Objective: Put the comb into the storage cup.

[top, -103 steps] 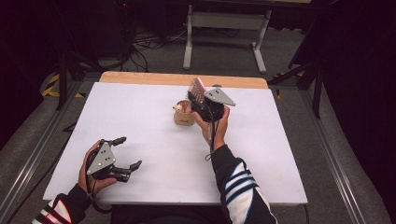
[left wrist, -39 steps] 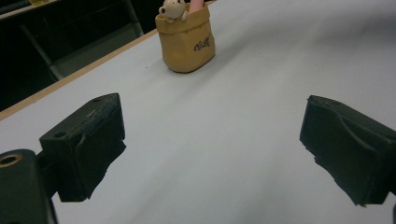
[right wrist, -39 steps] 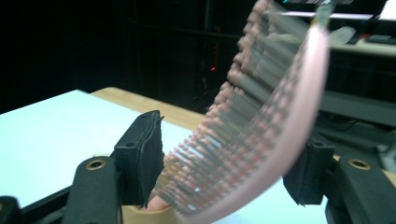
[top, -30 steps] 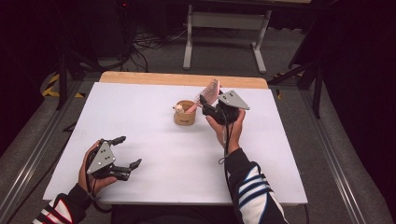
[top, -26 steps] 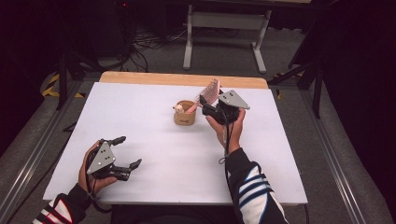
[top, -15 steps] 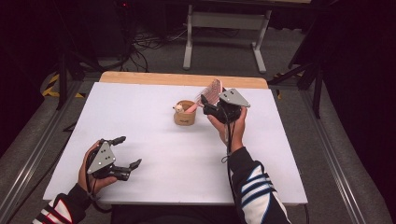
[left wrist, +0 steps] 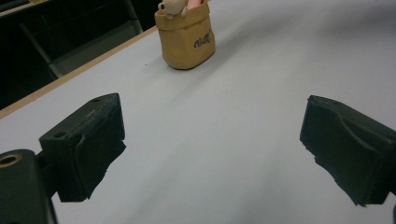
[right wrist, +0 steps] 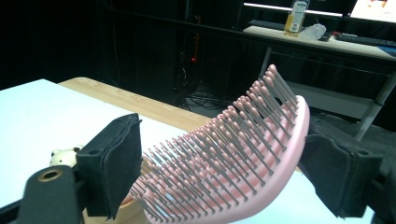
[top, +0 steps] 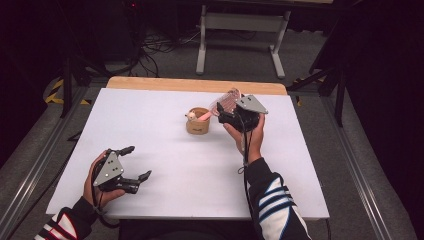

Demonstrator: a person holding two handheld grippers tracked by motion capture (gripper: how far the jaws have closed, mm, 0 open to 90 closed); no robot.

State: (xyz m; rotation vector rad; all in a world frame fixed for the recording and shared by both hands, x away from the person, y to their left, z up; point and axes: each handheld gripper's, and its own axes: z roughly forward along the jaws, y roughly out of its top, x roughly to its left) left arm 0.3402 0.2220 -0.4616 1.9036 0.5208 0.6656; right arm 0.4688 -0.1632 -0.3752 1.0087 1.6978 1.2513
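A pink hairbrush (top: 226, 102) leans over a tan cup (top: 198, 121) in the middle of the white table (top: 150, 125), its handle end down in the cup. My right gripper (top: 223, 112) stands around the brush head. In the right gripper view the brush (right wrist: 261, 135) lies between the jaws with its back against the right pad (right wrist: 336, 177); the jaws have just been opening and the left pad stands off the bristles. A small bear figure (right wrist: 63, 156) peeks from the cup. My left gripper (top: 137, 162) rests open and empty at the near left, facing the cup (left wrist: 187, 39).
A wooden strip (top: 195, 85) runs along the table's far edge. A metal stand (top: 240, 30) and cables lie on the floor beyond it. White tabletop spreads between the two hands.
The right jaws have spread apart, and the brush has tipped from nearly upright to a slant over the cup. The left hand has stayed put.
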